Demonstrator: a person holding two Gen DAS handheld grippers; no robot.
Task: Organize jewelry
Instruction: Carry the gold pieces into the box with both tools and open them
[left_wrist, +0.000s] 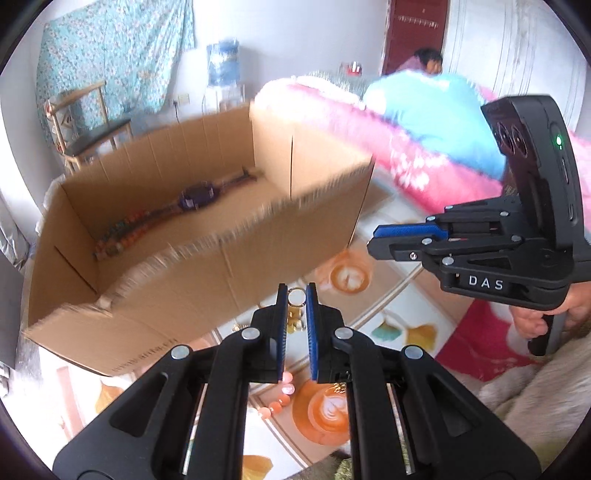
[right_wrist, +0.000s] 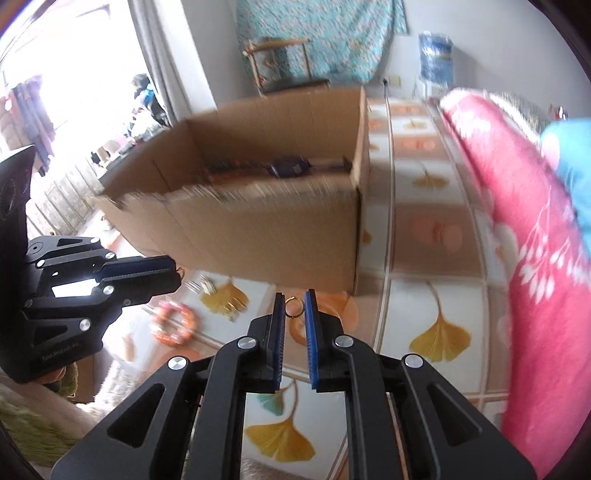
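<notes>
Each pair of tongs pinches a small gold ring: the left tongs (left_wrist: 296, 295) grip one ring (left_wrist: 296, 297), the right tongs (right_wrist: 294, 301) another (right_wrist: 294, 307). Beyond both sits the open brown cardboard box (left_wrist: 207, 280), a multicoloured beaded necklace (left_wrist: 155, 218) inside.

Brown cardboard box (left_wrist: 207, 280); yellow ginkgo-leaf tablecloth (right_wrist: 439, 336).

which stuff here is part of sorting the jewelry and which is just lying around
Job: cardboard box, beaded necklace inside it, gold ring in left gripper, gold ring in right gripper, orange bracelet.
Lying about: pink blanket, chair, water dispenser.
</notes>
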